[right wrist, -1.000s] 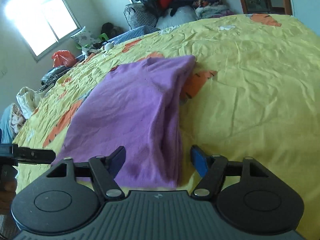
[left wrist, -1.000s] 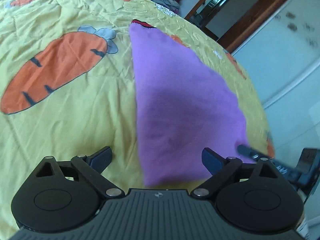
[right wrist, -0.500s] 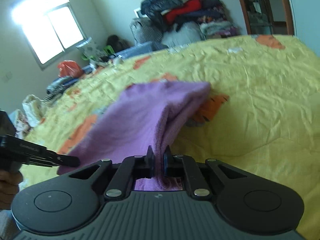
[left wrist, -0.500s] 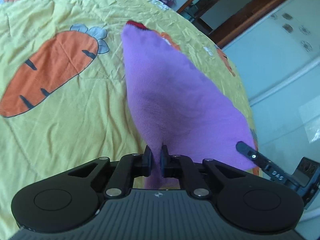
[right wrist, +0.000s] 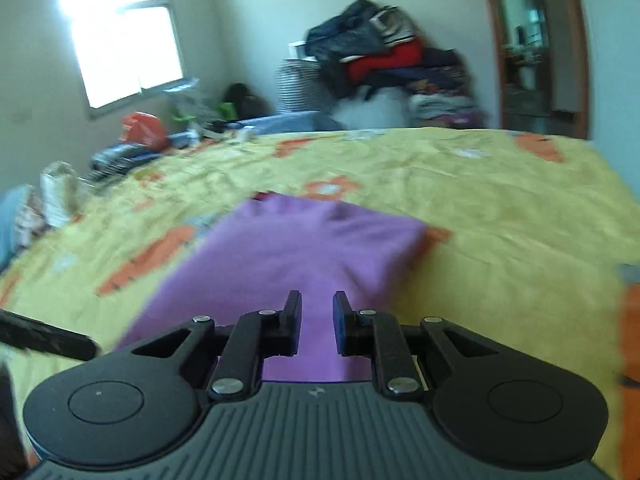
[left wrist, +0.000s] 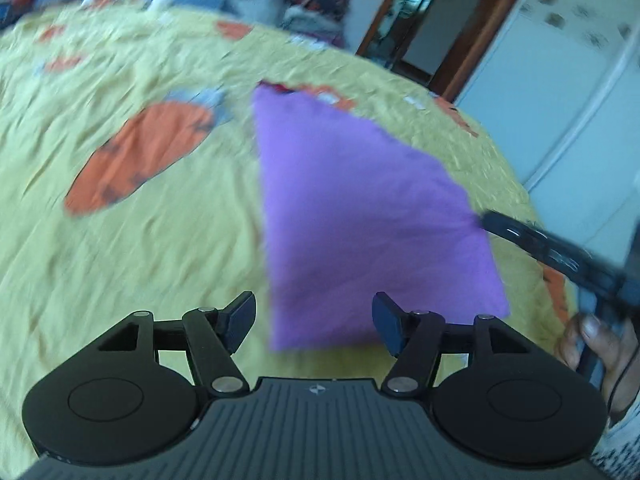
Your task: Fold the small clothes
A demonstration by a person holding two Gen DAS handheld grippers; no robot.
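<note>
Purple garment (left wrist: 360,216) flat, ahead of left tool (left wrist: 314,322)

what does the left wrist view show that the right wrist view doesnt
Only the left wrist view shows a large orange carrot print, the white cabinet doors and a hand holding the right hand-held gripper.

Only the right wrist view shows the bright window, the heap of dark and red clothes by the wall and an orange plastic bag.

Both show the folded purple garment lying on the yellow bedspread, released; the left hand-held gripper and the right hand-held gripper are both opening.
</note>
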